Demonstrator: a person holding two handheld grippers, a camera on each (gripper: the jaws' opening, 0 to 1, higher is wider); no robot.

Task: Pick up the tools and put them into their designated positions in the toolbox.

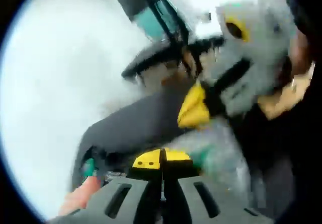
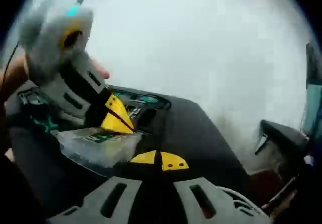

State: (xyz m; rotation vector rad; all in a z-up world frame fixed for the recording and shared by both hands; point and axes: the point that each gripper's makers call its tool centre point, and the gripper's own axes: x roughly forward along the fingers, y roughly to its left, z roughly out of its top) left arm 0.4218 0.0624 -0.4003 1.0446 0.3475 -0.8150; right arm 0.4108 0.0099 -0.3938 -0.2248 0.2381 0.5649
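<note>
Grey left gripper [image 2: 118, 117] with yellow tips, grey right gripper [image 1: 193, 110] with yellow tips too, black toolbox [image 2: 196, 133] with teal touches inside, clear bag [image 2: 98, 146] with green print, pale white table [image 2: 201, 48], black chair [image 2: 282, 136]

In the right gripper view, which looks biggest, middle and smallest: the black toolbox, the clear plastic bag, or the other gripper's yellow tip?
1. Black toolbox, the largest by far.
2. Clear plastic bag.
3. Yellow tip of the left gripper, the smallest.
The picture is blurry, and the bag sits nearer the camera, so it may look bigger than it is.
</note>
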